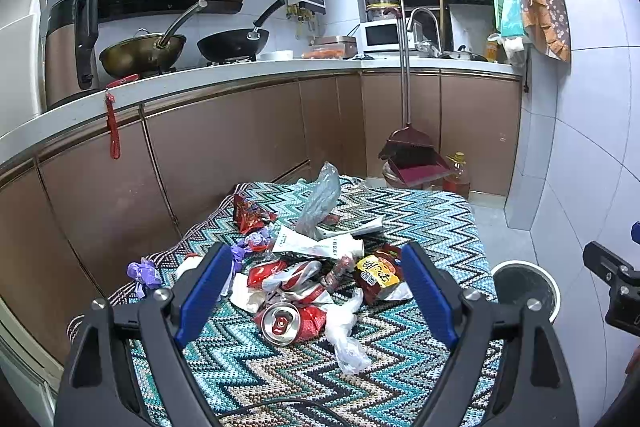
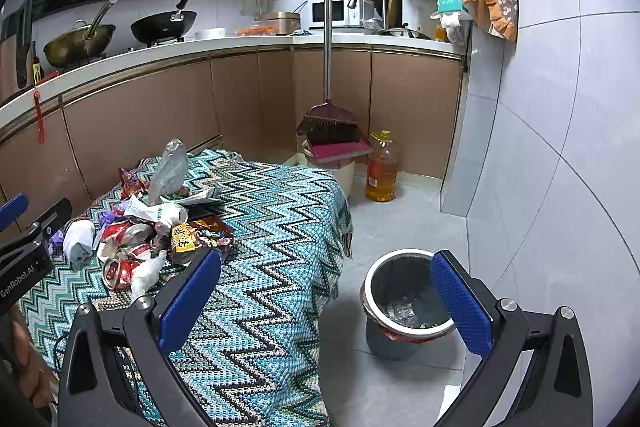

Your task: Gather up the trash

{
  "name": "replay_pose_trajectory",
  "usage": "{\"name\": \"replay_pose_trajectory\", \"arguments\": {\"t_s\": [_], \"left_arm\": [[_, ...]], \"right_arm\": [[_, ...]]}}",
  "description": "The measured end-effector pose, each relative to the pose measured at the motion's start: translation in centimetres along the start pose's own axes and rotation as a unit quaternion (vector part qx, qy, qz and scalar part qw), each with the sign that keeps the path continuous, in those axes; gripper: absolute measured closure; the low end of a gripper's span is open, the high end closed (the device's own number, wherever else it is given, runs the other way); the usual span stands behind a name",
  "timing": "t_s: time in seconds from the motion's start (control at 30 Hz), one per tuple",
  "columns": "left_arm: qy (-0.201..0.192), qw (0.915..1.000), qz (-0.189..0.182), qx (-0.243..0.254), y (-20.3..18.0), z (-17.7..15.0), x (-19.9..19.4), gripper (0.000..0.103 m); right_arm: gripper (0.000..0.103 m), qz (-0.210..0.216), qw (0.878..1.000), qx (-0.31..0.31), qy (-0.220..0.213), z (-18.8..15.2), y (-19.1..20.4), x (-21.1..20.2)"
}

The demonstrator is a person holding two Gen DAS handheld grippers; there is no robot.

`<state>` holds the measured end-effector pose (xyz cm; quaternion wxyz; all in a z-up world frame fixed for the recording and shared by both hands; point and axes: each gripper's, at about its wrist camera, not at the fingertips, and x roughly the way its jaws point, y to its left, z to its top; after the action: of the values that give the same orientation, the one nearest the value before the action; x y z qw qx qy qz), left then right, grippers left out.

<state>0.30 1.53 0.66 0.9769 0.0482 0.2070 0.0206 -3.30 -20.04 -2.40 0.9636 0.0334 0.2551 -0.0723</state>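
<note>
While the left gripper (image 1: 316,291) hangs wide and empty over the trash (image 1: 312,267) heaped on the cloth (image 1: 420,223), the right gripper (image 2: 326,291) gapes wide too, holding nothing, with the bin (image 2: 404,301) at its four o'clock on the floor.

Left hand-held gripper (image 1: 316,287): we see its blue pads spread wide with nothing between them, hovering over the trash.
Trash pile (image 1: 316,267): we find it heaped mid-tabletop on a zigzag cloth (image 1: 420,227).
Crushed can (image 1: 286,323): it lies nearest us, red, its top facing the camera.
Clear bag (image 1: 320,201): it stands up at the far side of the pile.
Bin (image 1: 524,291): we see it on the floor, right of the tabletop.
</note>
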Motion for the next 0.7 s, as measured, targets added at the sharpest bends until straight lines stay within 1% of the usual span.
{"name": "replay_pose_trajectory", "arguments": {"t_s": [0.27,0.6,0.7], "left_arm": [[-0.001,1.0000,0.006,-0.003,0.4,0.0,0.5,0.017],[0.023,0.9997,-0.001,0.005,0.3,0.0,2.2,0.017],[0.028,0.9996,-0.002,0.005,0.2,-0.1,2.7,0.017]], "right_arm": [[0.000,0.001,1.000,-0.005,-0.009,0.2,0.3,0.2],[0.000,0.014,1.000,-0.017,-0.020,0.6,0.9,1.2],[0.000,0.018,1.000,-0.018,-0.016,0.7,1.0,1.6]]}}
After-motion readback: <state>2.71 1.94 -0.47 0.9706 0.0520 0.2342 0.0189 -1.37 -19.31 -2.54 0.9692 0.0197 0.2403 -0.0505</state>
